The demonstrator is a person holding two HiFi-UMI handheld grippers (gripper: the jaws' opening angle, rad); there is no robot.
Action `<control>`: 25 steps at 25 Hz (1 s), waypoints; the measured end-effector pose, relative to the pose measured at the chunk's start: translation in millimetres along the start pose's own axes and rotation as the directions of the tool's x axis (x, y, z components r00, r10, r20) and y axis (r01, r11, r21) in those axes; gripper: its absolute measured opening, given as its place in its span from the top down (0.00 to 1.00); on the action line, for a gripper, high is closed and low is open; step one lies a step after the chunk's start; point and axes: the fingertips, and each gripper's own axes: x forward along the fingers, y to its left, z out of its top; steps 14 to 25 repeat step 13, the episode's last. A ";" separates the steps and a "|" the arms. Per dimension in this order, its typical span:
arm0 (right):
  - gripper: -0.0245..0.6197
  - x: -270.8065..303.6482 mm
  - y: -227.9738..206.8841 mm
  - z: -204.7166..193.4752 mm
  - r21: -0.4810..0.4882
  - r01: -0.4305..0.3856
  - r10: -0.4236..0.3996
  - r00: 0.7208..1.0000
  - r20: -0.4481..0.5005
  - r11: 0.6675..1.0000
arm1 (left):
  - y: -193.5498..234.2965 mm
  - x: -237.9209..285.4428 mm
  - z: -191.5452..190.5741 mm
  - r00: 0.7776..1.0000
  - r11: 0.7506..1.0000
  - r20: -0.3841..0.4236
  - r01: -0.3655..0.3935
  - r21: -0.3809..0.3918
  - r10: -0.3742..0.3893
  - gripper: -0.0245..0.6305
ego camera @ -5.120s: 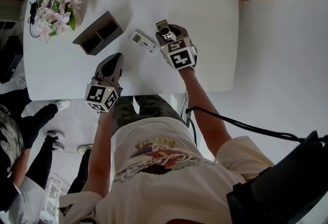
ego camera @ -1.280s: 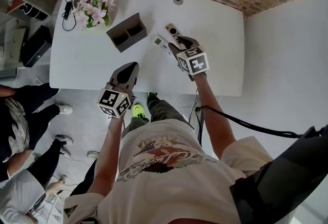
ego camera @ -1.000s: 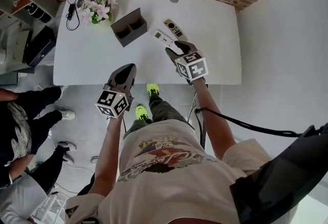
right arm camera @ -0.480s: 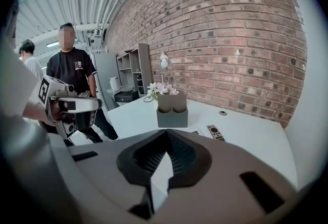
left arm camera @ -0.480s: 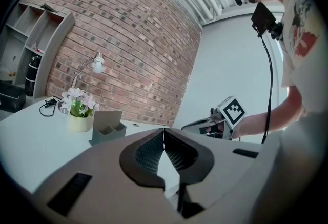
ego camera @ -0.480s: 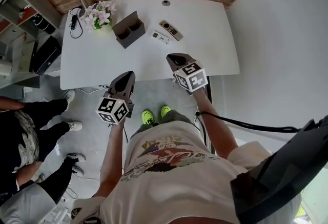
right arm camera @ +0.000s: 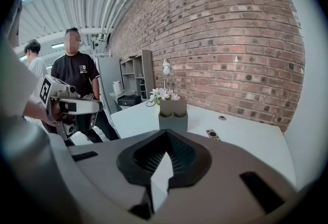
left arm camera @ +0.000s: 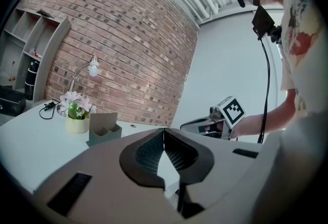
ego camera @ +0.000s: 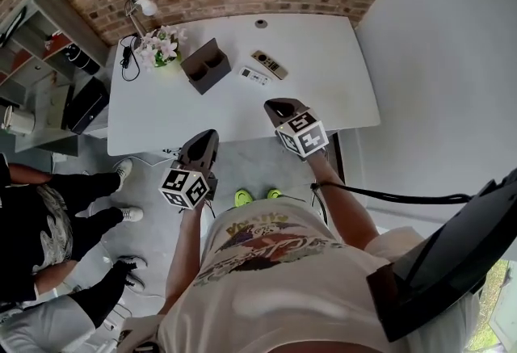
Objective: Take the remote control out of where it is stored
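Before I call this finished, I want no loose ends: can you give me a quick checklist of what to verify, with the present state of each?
1. Remotes out of the holder: ok. The white remote and the dark remote lie on the table beside it.
2. Holder upright: ok.
3. Left gripper empty: ok, shut on nothing.
4. Right gripper empty: ok, shut on nothing.
5. Grippers apart from both remotes: ok, both are held well back from them.
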 end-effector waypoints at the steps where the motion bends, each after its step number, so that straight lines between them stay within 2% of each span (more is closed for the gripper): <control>1: 0.95 -1.1 -1.3 0.8 0.000 -0.002 0.002 1.000 0.004 1.000 | -3.0 1.2 1.4 1.000 1.000 0.006 -0.001 0.003 0.001 0.95; 8: 0.95 -7.0 -6.5 6.6 0.000 -0.007 0.007 1.000 0.023 1.000 | -25.8 12.0 2.4 0.999 0.999 0.004 0.033 0.022 -0.033 0.95; 25: 0.95 -3.9 -6.8 12.8 -0.013 -0.012 0.013 0.999 0.035 1.000 | -23.0 10.0 3.6 1.000 1.000 0.016 0.023 0.021 -0.024 0.95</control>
